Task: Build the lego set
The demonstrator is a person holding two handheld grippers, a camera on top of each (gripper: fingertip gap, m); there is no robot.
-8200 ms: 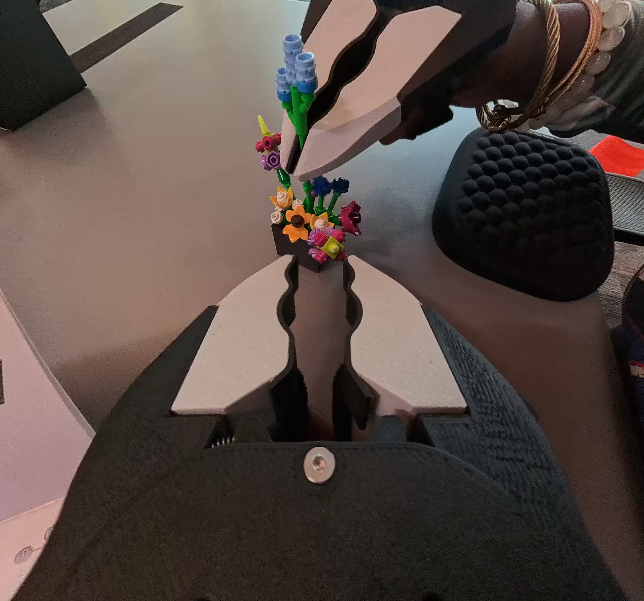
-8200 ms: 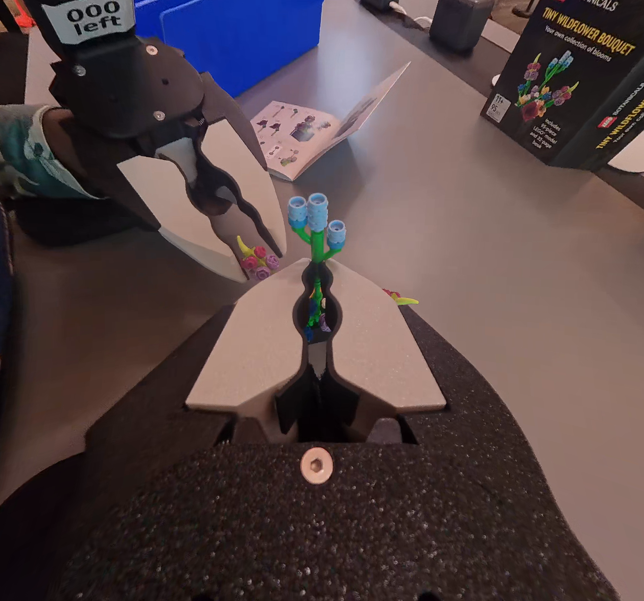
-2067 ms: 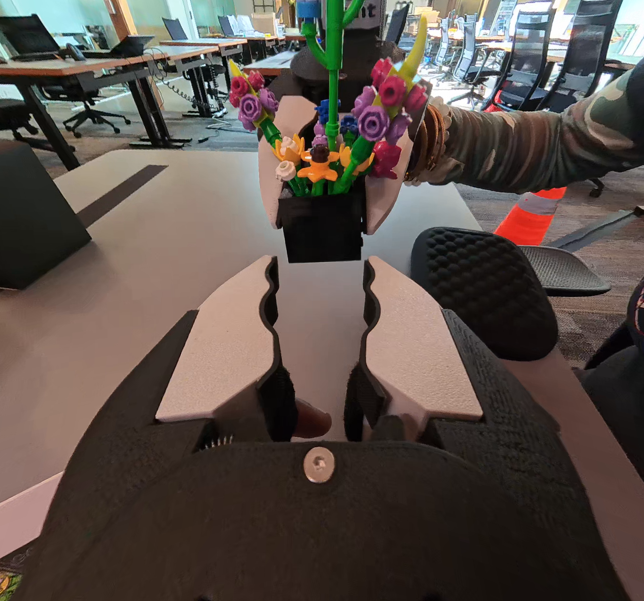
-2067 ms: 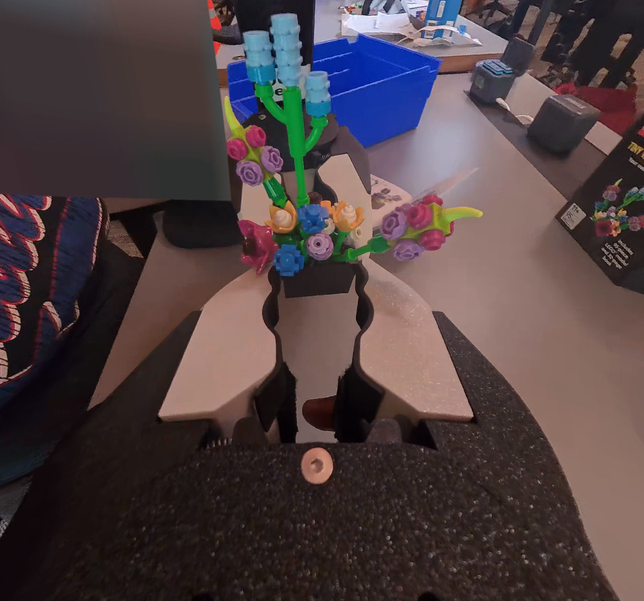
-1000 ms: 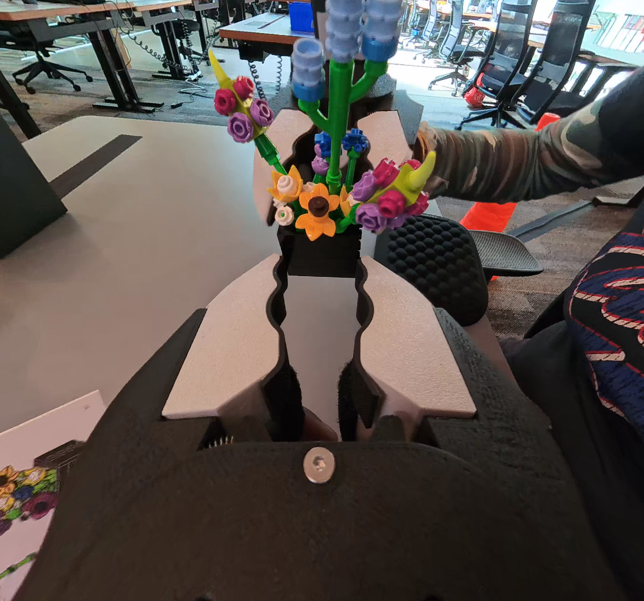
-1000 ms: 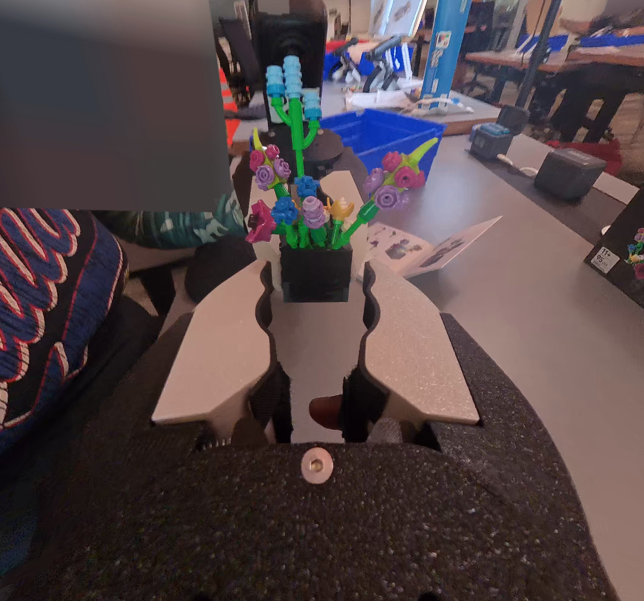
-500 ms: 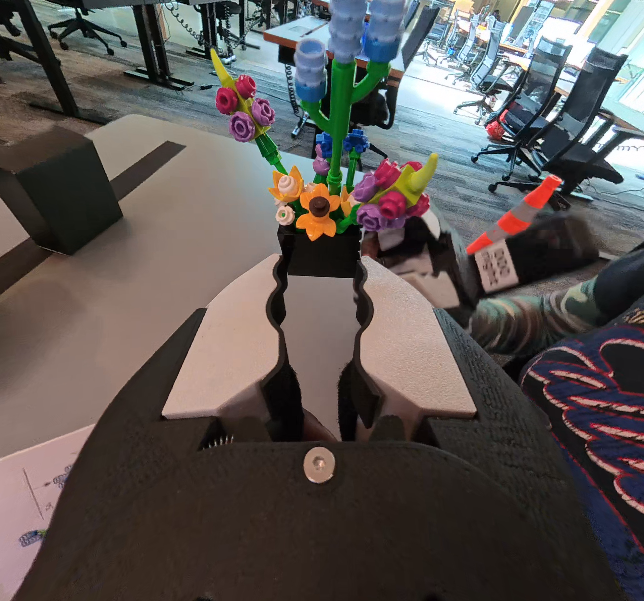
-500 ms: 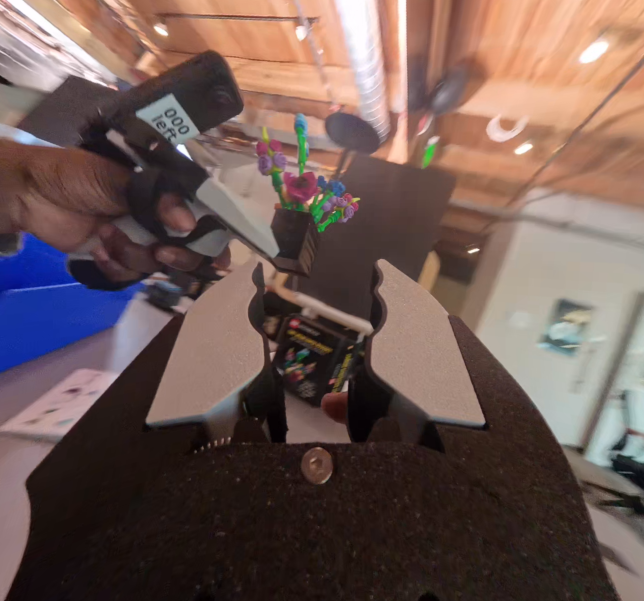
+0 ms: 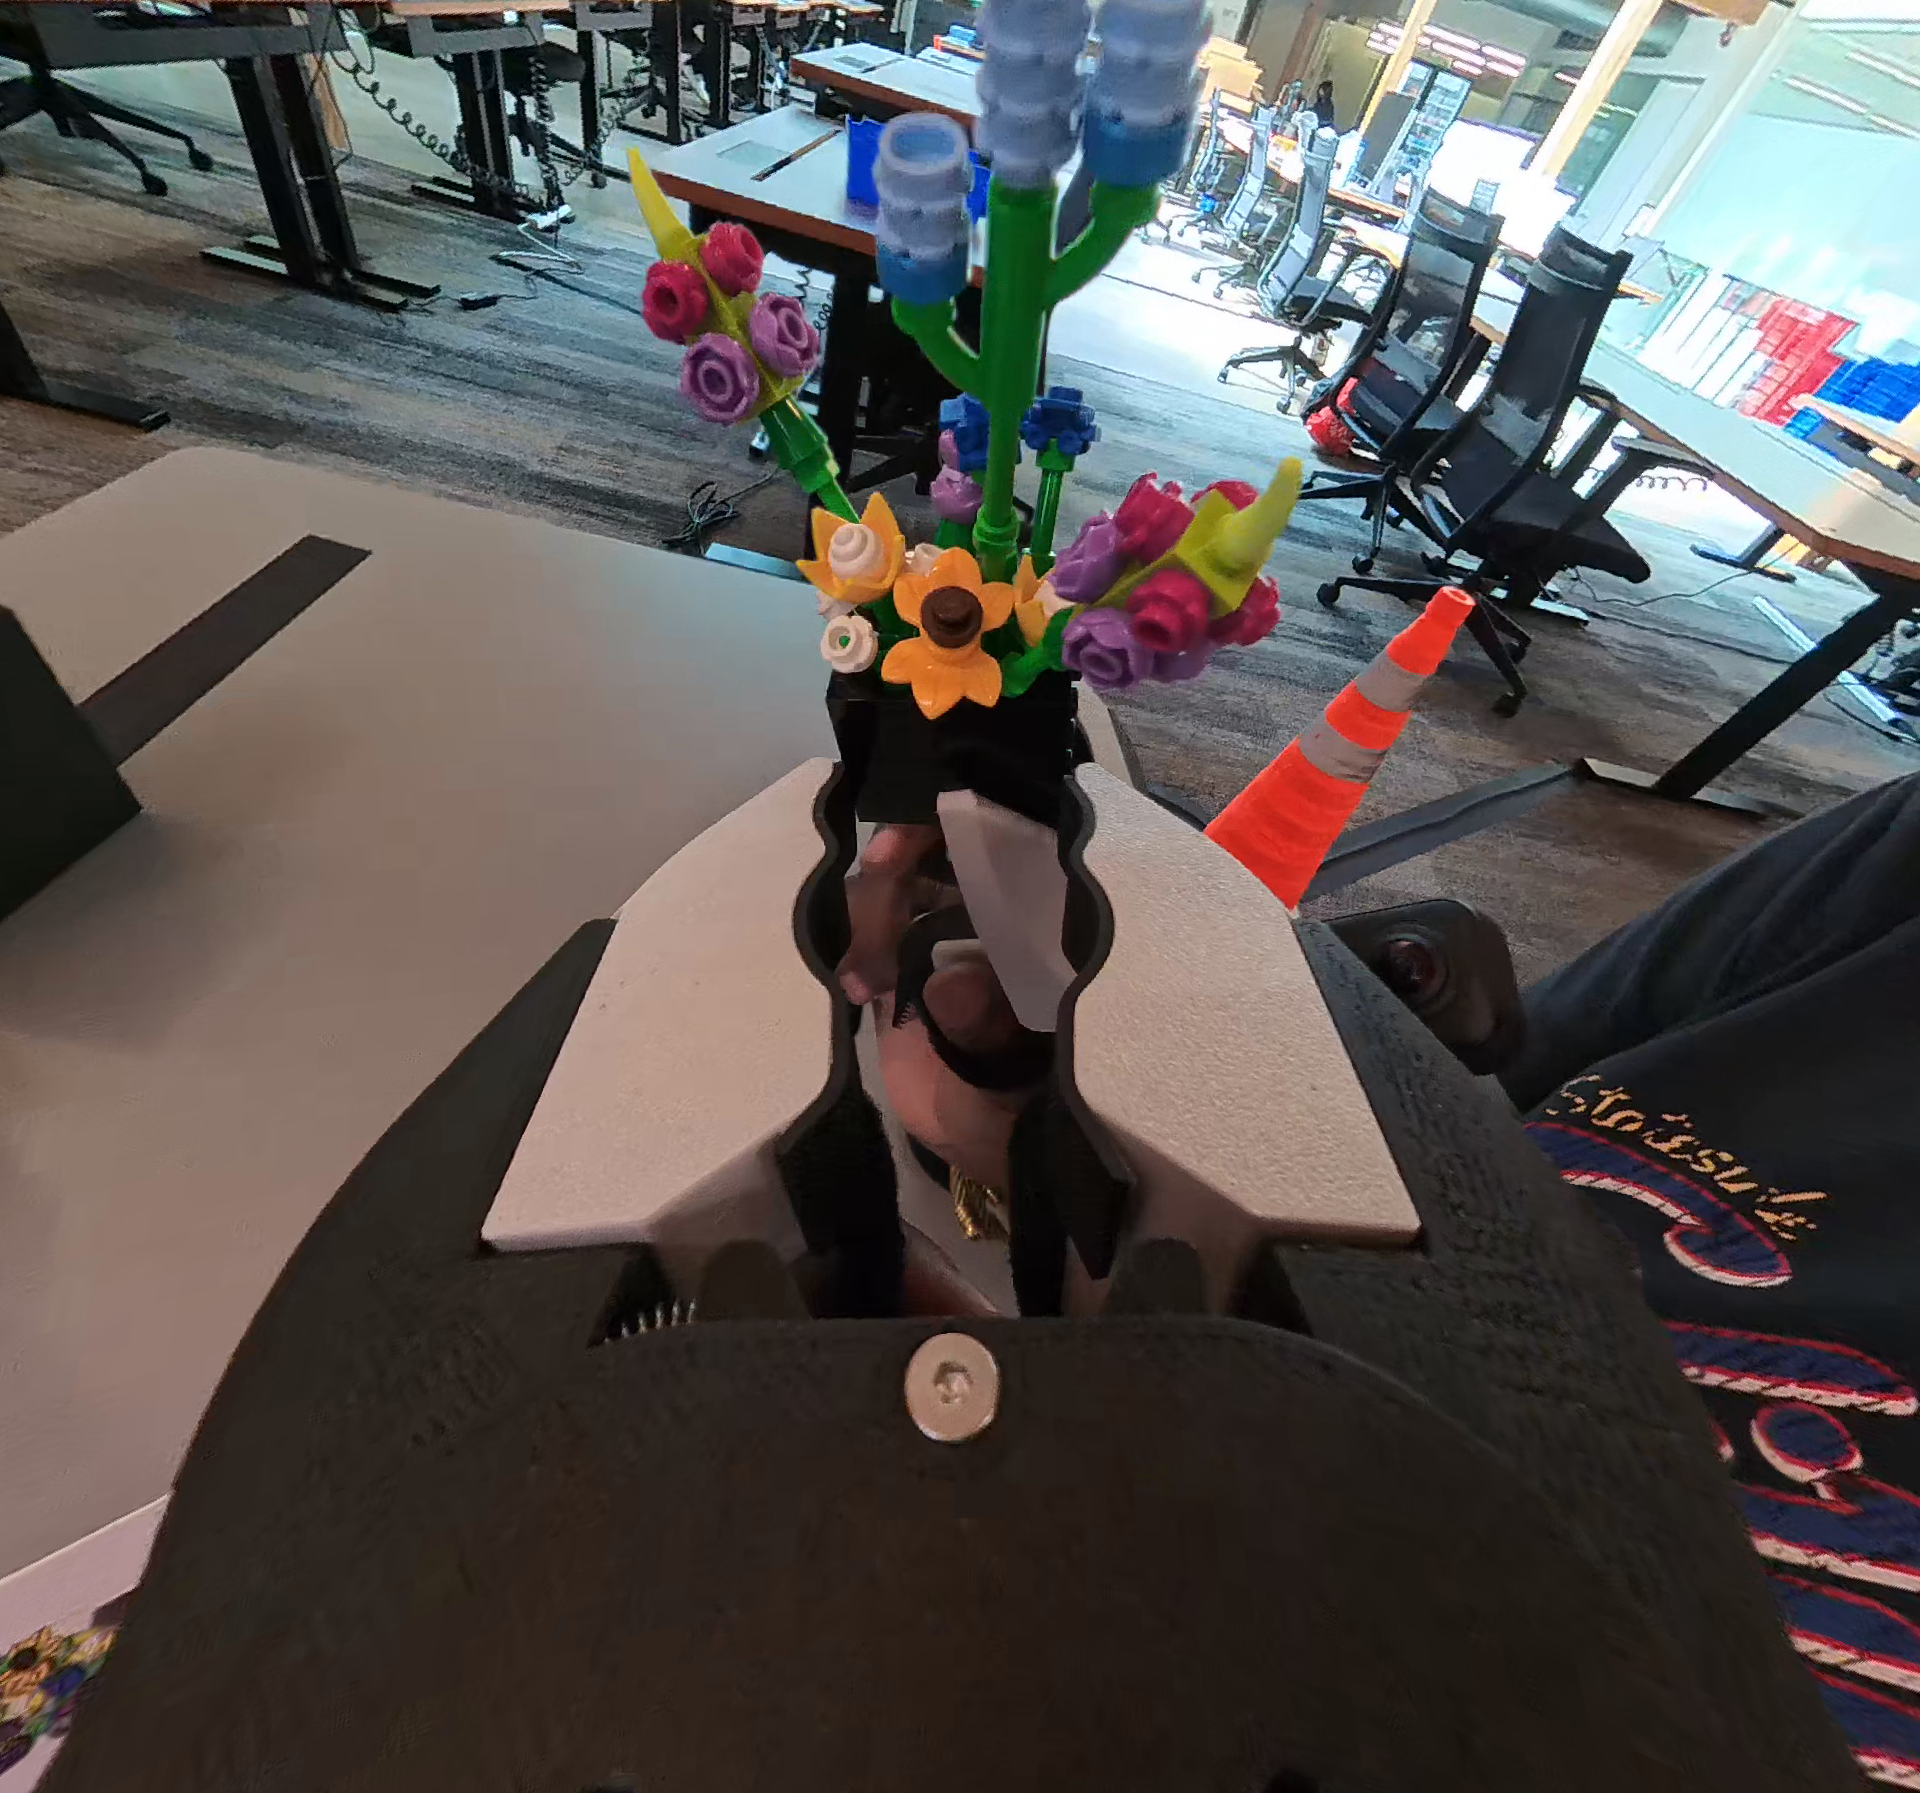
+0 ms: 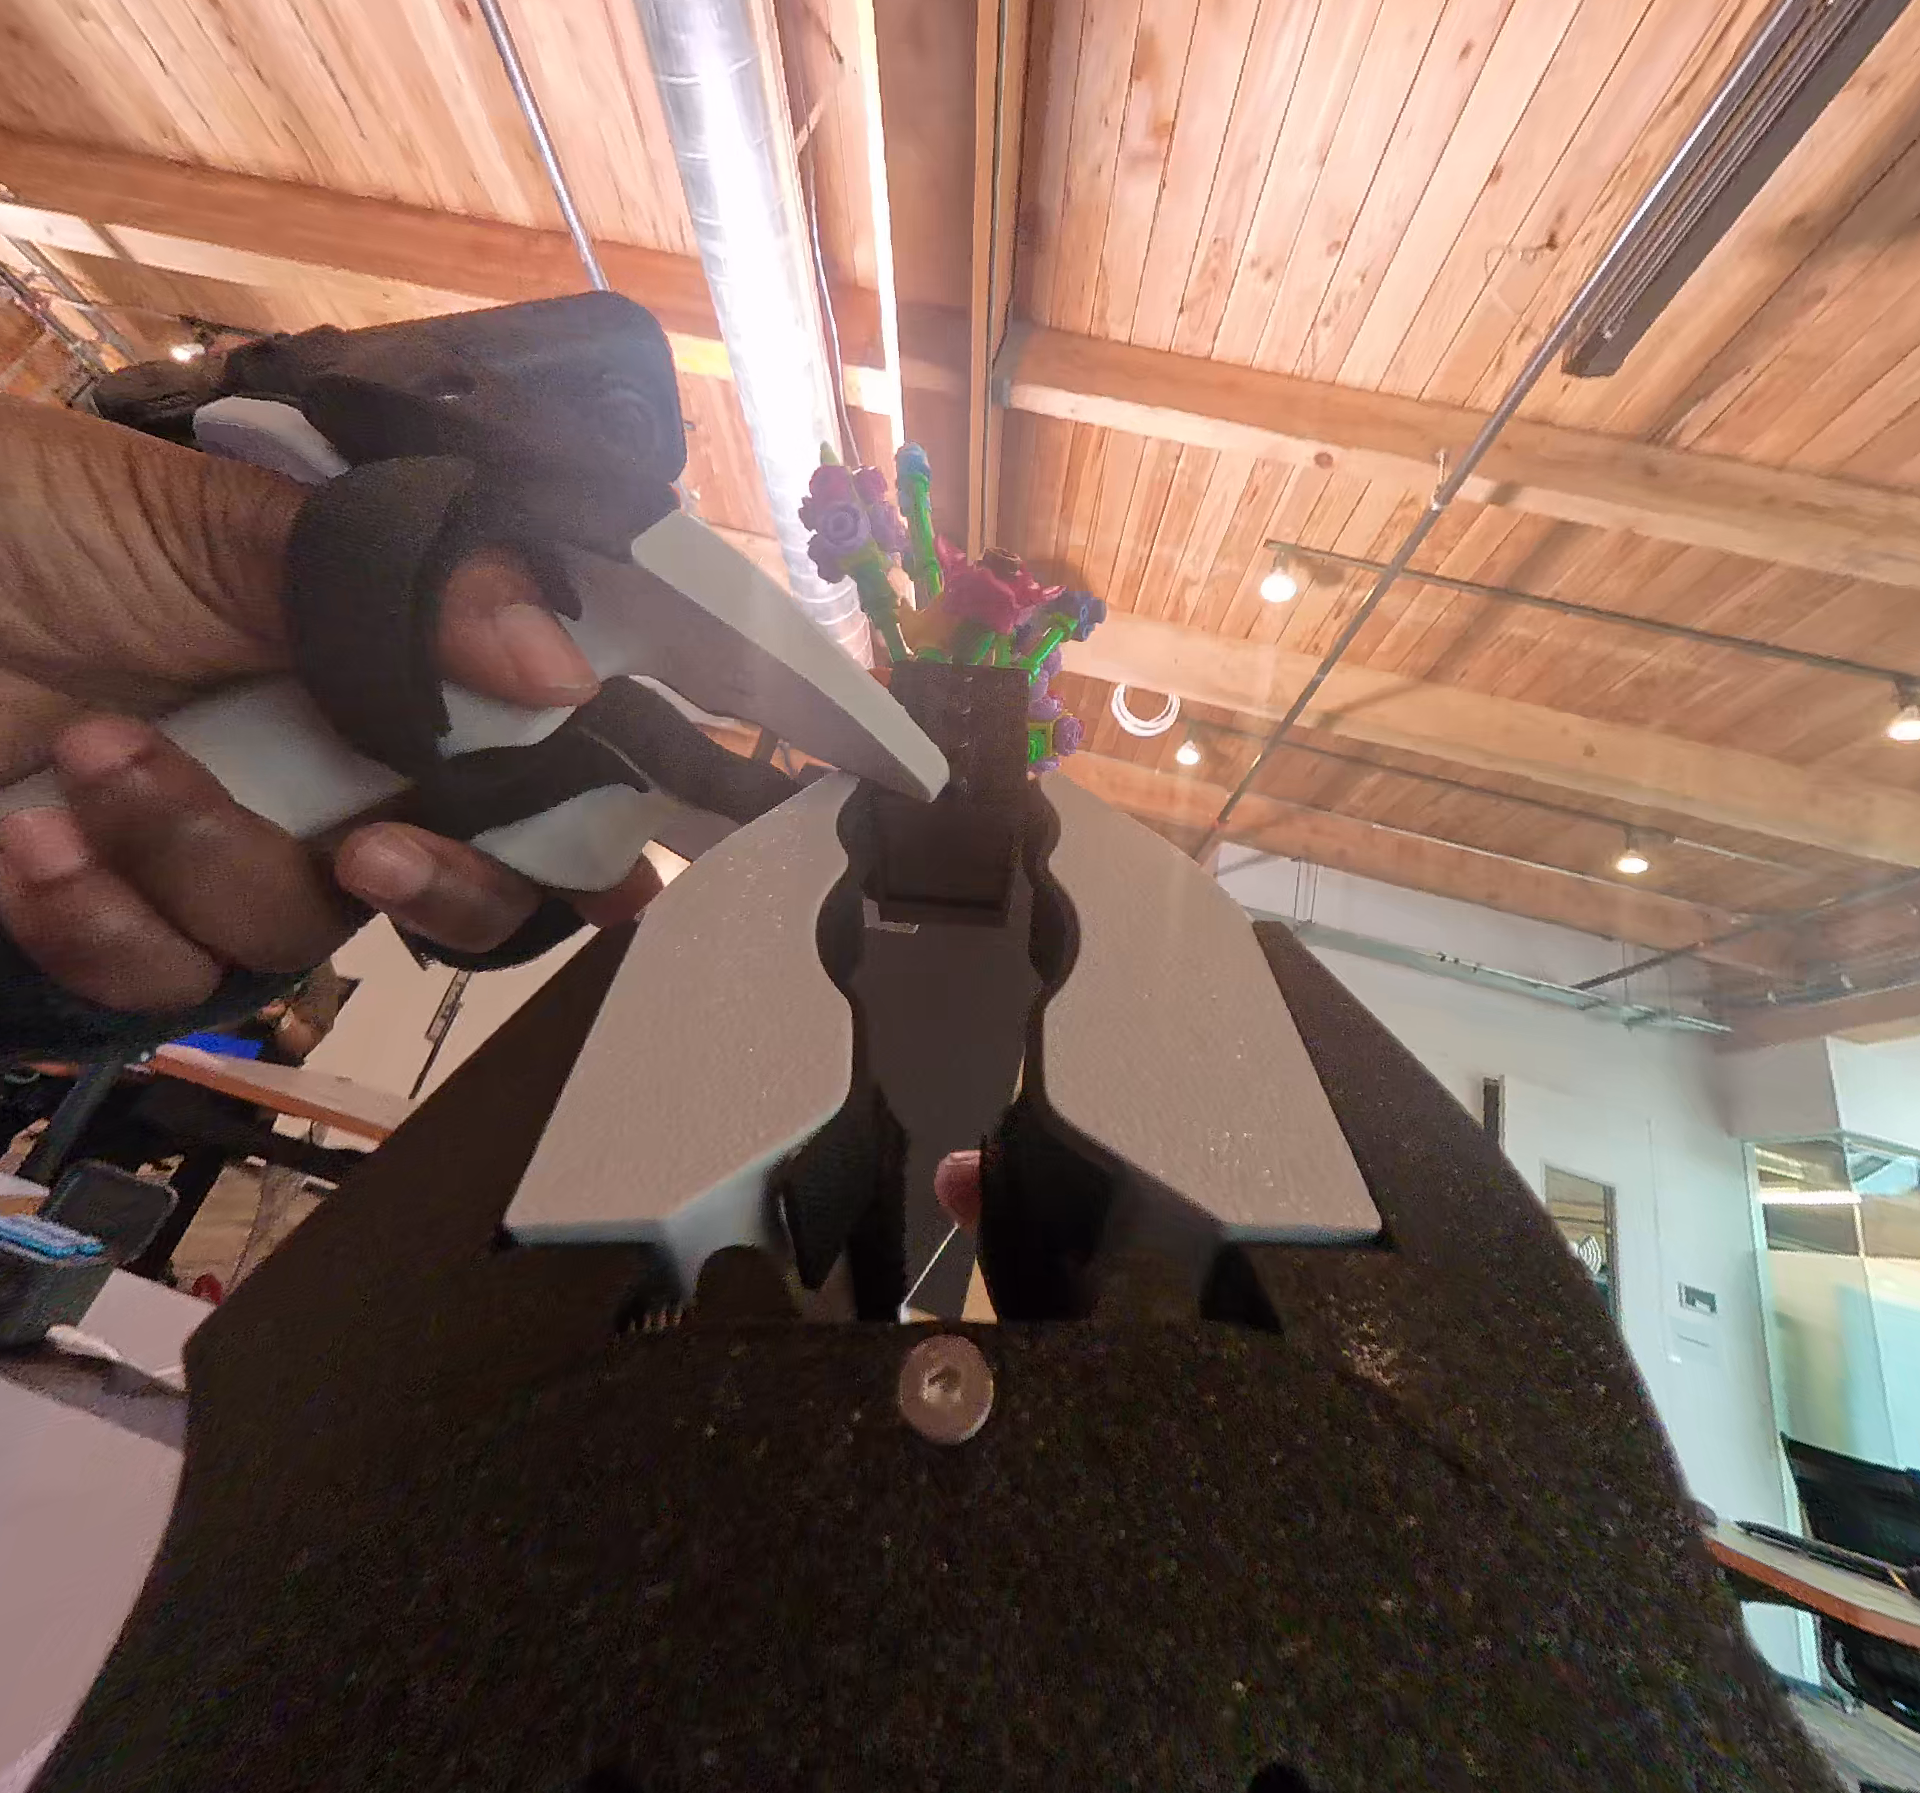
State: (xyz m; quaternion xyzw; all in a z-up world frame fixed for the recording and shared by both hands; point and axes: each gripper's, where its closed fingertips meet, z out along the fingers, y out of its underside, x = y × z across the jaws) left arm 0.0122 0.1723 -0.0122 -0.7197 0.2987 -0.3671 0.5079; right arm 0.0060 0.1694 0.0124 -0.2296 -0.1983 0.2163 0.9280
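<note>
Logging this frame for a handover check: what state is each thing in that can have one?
Lego flower bouquet: assembled, upright, held off the table.
Black pot base: gripped from both sides.
Left gripper: shut on the pot base.
Right gripper: closed around the pot base from below.
Orange traffic cone: standing on the floor.

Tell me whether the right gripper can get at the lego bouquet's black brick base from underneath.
Probably yes: the left gripper pinches the black brick base by its sides, leaving the underside free, and the right gripper now flanks its bottom; contact is unclear.
</note>
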